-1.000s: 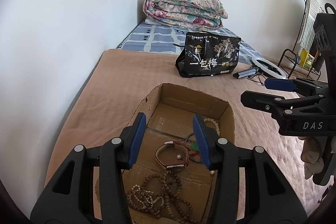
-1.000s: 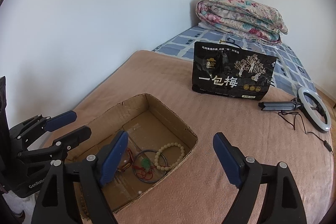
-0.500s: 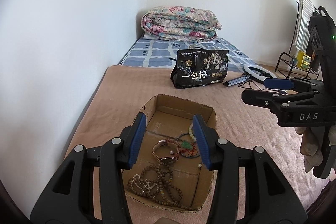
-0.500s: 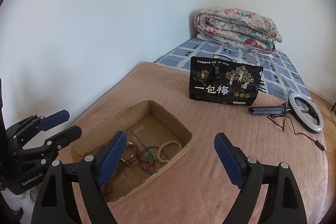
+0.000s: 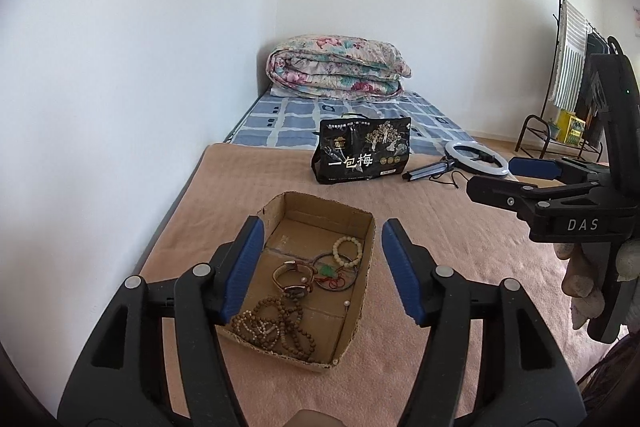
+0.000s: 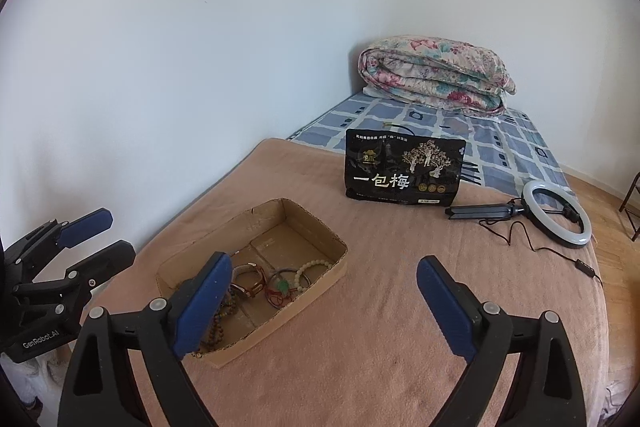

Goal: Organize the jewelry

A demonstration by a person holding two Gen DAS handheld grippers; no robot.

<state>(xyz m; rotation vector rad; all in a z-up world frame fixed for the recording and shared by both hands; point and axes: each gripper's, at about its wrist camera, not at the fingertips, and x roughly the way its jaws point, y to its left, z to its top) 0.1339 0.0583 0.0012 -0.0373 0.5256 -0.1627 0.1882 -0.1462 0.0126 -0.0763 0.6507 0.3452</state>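
Observation:
A shallow cardboard box (image 5: pixel 362 227) (image 6: pixel 320 239) lies on a tan blanket. In it are a cream bead bracelet (image 5: pixel 347 247) (image 6: pixel 312 269), a dark bangle with a green charm and red cord (image 5: pixel 332 271) (image 6: pixel 282 287), a brown watch (image 5: pixel 292 277) (image 6: pixel 248 279) and brown bead strands (image 5: pixel 276 323). My left gripper (image 5: pixel 322 267) is open and empty, raised above the box's near end; it also shows in the right wrist view (image 6: pixel 98 237). My right gripper (image 6: pixel 324 303) is open and empty, to the right of the box, and shows in the left wrist view (image 5: pixel 516 177).
A black snack bag (image 5: pixel 362 155) (image 6: pixel 404 169) stands behind the box. A ring light on a stand (image 5: pixel 476 157) (image 6: pixel 556 215) lies to the right with its cable. A folded floral quilt (image 5: pixel 336 67) sits at the wall. A clothes rack (image 5: pixel 568 67) stands far right.
Both grippers have pulled back and up from the box, which now looks smaller and farther. The left jaws have opened wider. The jewelry has not moved.

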